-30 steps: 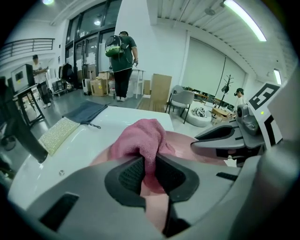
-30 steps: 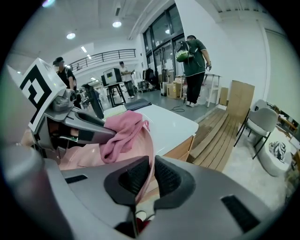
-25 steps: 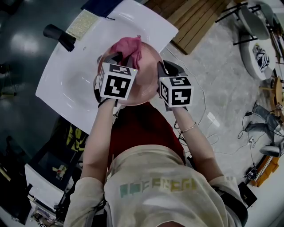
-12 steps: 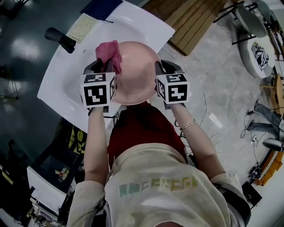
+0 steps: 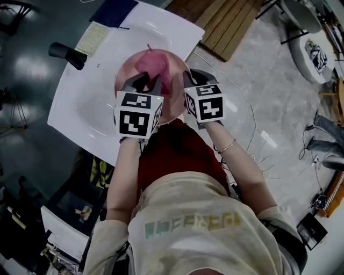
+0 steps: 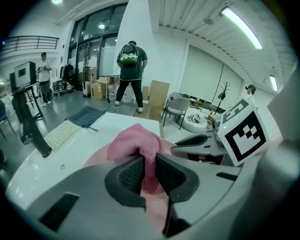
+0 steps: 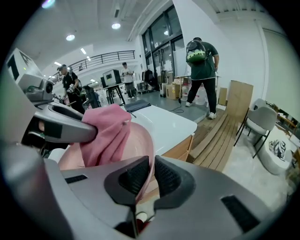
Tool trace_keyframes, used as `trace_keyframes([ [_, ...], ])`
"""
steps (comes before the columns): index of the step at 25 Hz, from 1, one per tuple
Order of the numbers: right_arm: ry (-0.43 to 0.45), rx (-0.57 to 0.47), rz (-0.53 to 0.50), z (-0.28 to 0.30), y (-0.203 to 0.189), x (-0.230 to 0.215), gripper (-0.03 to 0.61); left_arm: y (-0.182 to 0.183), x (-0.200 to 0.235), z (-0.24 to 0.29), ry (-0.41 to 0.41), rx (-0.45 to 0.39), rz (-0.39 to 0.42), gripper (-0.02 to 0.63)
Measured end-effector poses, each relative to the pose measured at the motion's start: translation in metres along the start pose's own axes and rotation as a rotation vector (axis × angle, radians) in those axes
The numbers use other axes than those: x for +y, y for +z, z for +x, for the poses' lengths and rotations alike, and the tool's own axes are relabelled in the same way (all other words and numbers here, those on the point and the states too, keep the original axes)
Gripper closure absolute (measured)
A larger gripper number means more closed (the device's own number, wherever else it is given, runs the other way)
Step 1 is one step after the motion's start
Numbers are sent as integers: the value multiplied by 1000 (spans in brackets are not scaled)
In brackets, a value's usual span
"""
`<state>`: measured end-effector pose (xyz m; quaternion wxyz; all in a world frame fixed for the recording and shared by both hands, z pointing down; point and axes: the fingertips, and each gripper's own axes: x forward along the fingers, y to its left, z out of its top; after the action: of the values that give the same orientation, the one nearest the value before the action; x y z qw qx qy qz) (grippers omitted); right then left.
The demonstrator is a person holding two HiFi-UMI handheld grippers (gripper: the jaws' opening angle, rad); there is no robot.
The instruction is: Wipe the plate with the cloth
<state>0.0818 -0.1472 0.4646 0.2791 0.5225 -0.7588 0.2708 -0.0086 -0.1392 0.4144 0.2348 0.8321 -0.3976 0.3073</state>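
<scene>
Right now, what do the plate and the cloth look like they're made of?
Plate: probably plastic or melamine, pink, smooth with a soft sheen; its rim looks thin where the right hand-held gripper pinches it. Cloth: pink, soft, matte fabric with a fuzzy, nubbly surface, perhaps microfibre; it bunches into folds in the left hand-held gripper.

The scene contains one white table (image 5: 91, 102), one pink plate (image 5: 128, 75), one pink cloth (image 5: 148, 65) and two grippers: the left gripper (image 5: 146, 81) and the right gripper (image 5: 189, 79). On the far left of the table lie one black cylinder (image 5: 67, 55), one pale textured pad (image 5: 92, 38) and one dark blue cloth (image 5: 114, 11). Three bystanders (image 7: 201, 70) (image 7: 125, 75) (image 7: 70, 83) stand on the floor far beyond the table.
</scene>
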Motion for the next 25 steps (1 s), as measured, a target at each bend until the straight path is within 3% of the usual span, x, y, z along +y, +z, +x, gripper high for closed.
trace_keyframes([
  [6,-9,-7,2,0,0,0,517,-18,-37,29,-67,77,85,546],
  [12,-23,-12,-6,0,1,-1,517,-30,-31,34,-24,120,162,546],
  [25,-37,-14,-20,1,-2,3,517,-52,8,9,54,122,93,546],
])
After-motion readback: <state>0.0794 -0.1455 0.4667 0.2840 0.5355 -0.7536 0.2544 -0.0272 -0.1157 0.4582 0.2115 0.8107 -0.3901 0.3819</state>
